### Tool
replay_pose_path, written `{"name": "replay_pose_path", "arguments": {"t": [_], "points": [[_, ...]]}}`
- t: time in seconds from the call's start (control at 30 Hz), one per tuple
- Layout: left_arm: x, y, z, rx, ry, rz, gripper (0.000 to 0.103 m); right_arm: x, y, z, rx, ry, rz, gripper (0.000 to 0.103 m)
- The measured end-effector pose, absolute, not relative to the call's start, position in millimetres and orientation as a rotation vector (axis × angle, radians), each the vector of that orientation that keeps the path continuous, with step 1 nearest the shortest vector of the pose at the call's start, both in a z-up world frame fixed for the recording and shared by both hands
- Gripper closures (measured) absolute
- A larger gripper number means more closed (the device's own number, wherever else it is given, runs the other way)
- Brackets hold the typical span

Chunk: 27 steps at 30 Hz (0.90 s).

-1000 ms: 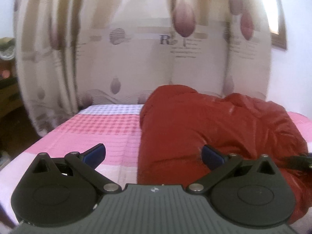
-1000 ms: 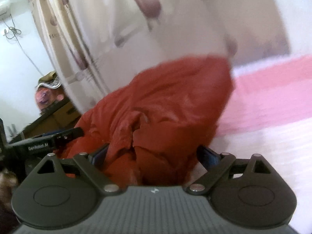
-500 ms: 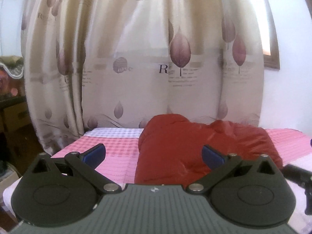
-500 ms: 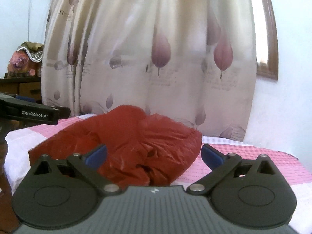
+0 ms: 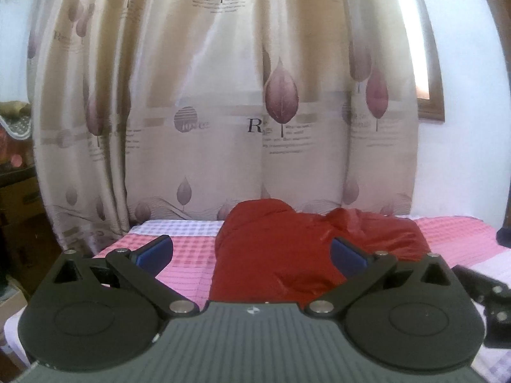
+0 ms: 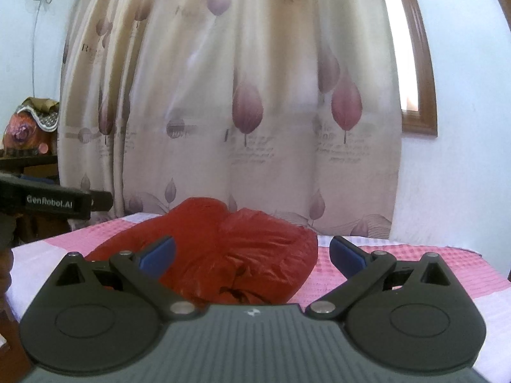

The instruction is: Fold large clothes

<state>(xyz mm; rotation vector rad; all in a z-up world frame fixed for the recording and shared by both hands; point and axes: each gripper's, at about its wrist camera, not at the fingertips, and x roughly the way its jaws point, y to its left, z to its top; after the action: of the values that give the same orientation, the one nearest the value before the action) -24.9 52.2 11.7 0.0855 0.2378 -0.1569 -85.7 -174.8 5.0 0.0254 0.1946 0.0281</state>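
Bed [image 5: 191, 255]: red jacket [image 5: 287, 255] (bunched); both tools spread.

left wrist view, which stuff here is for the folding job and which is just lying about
For the job:
- red puffy jacket, bundled on the bed
- left hand-held gripper, open, holding nothing
- right hand-held gripper, open, holding nothing

Just there:
- pink checked bedsheet
- leaf-print curtain
- wooden window frame
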Motion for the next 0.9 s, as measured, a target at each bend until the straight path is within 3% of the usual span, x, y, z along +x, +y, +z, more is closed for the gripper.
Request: {"name": "replay_pose_path", "arguments": {"t": [0.9], "points": [[-20,48,-11,0.060,0.280,-0.164,0.000,-81,-171,-9,0.025,0.259,0.048,0.000]]}}
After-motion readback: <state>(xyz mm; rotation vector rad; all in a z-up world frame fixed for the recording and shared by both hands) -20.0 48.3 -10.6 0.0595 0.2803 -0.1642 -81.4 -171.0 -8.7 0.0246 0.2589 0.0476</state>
